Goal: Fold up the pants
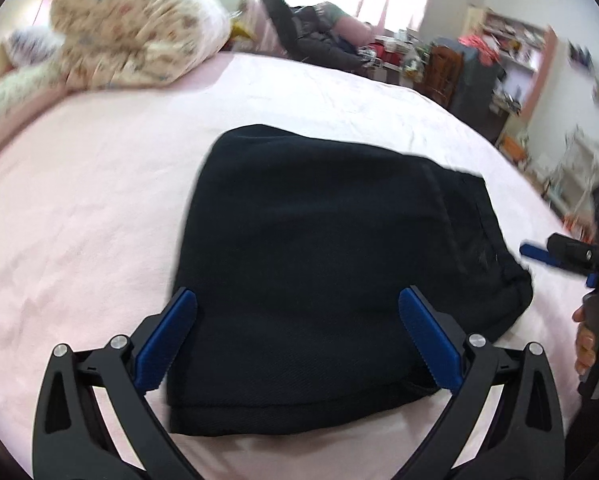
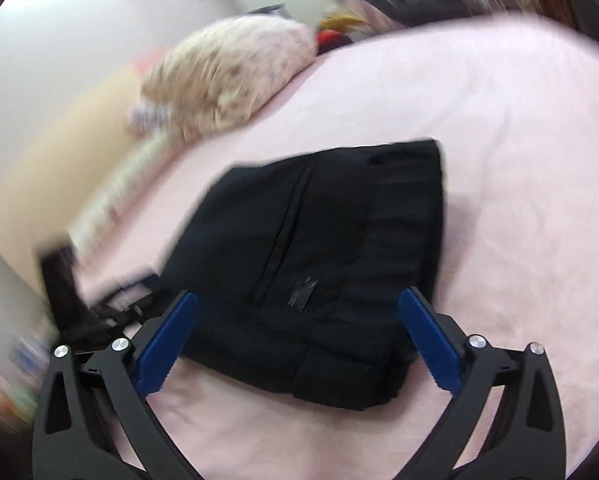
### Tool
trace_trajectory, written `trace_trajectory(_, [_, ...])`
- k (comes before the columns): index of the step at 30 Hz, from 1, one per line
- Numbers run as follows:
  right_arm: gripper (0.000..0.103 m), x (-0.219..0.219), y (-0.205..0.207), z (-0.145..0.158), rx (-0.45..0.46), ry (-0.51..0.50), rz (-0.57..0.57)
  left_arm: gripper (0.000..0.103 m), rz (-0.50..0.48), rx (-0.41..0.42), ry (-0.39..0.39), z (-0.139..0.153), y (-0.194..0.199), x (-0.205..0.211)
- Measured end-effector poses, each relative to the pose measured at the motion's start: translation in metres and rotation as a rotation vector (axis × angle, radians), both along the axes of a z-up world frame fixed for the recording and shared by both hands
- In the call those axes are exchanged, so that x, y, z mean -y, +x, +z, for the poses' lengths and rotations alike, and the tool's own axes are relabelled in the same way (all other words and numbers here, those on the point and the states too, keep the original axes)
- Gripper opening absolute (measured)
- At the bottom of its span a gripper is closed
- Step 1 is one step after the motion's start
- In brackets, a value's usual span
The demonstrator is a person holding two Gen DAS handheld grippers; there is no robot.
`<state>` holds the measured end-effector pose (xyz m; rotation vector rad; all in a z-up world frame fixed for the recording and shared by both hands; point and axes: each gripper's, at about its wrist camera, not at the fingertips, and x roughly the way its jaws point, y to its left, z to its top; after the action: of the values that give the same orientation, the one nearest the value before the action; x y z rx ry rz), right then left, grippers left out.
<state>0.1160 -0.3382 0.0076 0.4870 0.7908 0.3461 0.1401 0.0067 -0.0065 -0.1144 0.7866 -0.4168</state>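
Note:
Black pants (image 1: 319, 272) lie folded into a compact bundle on the pink bed sheet (image 1: 79, 220). My left gripper (image 1: 297, 300) is open, above the bundle's near end, holding nothing. The right gripper shows at the right edge of the left wrist view (image 1: 539, 252), just off the bundle's right side. In the right wrist view the pants (image 2: 319, 248) lie flat with a pocket seam on top. My right gripper (image 2: 297, 300) is open above their near edge, empty. The left gripper shows blurred at the left of that view (image 2: 111, 304).
A floral pillow or quilt (image 1: 139, 40) lies at the head of the bed. A dark chair with clothes (image 1: 311, 28) and cluttered shelves (image 1: 499, 60) stand beyond the far edge. The pink sheet (image 2: 519, 160) spreads around the pants.

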Motion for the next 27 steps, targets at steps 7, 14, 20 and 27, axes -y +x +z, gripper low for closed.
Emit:
trace_trajectory(7, [0.102, 0.073, 0.033, -0.038, -0.169, 0.325, -0.056, 0.101, 0.097, -0.189, -0.132, 0.007, 0.054, -0.06])
trace_trajectory(14, [0.102, 0.054, 0.049, -0.05, -0.221, 0.292, 0.041, 0.101, -0.008, -0.367, -0.17, -0.003, 0.103, -0.051])
trace_trajectory(20, [0.102, 0.042, 0.05, -0.05, -0.26, 0.236, 0.086, 0.101, -0.047, -0.488, -0.102, -0.025, 0.125, -0.025])
trace_trajectory(27, [0.102, 0.033, 0.049, -0.054, -0.256, 0.273, 0.153, 0.101, -0.162, -0.521, -0.167, -0.02, 0.126, -0.005])
